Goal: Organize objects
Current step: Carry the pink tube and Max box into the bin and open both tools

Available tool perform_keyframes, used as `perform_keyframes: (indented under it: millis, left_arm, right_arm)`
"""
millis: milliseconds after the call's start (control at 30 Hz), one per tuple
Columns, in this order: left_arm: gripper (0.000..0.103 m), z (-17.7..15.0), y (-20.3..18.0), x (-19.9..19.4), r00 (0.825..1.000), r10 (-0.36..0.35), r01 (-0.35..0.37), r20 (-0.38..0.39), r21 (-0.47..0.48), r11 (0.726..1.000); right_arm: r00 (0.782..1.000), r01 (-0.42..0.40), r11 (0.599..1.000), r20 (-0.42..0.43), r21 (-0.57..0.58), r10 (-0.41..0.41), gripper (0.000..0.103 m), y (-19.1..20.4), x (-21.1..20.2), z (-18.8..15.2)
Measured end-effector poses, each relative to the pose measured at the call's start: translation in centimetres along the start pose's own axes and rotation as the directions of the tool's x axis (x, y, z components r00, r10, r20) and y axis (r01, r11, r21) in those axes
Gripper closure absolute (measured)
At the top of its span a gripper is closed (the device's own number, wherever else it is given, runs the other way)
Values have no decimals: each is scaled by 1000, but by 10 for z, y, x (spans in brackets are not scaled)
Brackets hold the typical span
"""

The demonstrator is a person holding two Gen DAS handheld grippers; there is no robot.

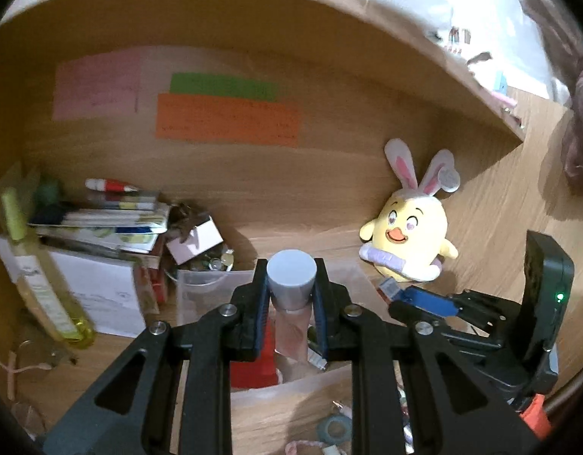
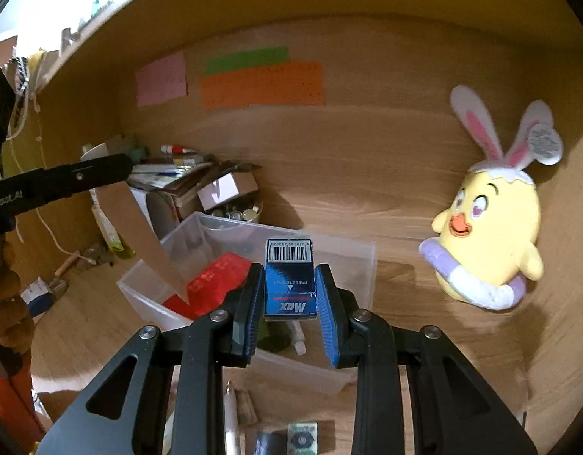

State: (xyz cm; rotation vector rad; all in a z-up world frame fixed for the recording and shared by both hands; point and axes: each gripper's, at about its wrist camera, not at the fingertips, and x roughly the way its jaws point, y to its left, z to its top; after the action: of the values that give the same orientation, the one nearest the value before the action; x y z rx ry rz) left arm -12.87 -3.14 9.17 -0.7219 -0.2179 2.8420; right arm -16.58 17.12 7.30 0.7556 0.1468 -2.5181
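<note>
My left gripper (image 1: 290,288) is shut on a clear pinkish bottle with a grey cap (image 1: 290,276), held above a clear plastic bin (image 1: 200,288). My right gripper (image 2: 290,284) is shut on a small blue Max box (image 2: 290,278) with a barcode on its end, held over the same bin (image 2: 363,261). The bin holds a red box (image 2: 215,284) and a small white tube (image 2: 297,335). The right gripper and its blue box (image 1: 420,297) also show at the right of the left wrist view. The left gripper's arm (image 2: 64,182) shows at the left of the right wrist view.
A yellow chick plush with bunny ears (image 2: 492,235) leans on the wooden back wall at the right. A pile of books, boxes and a yellow bottle (image 1: 45,284) stands at the left. Coloured notes (image 1: 227,121) are stuck on the wall. A pen (image 2: 231,417) and tape lie on the desk in front.
</note>
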Motion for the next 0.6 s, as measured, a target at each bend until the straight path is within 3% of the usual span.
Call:
perform_keyframes:
  millis: [200,367,600]
  left_arm:
    - [83,-14,3,46,994,-40,38,-105,-26,999]
    - [83,-28,11,75,977,-54,45,-209,-49,998]
    - [82,-42,19,88,960,-10,-2,-279,-41,999]
  right_arm:
    - [996,17,1000,-93,-16,-18,78,-5,38,1]
    - [985,30,999,-169,-19,-33,78,-9,69,-6]
    - [975,45,998,-216,-40,-52,78,-8,91,-15]
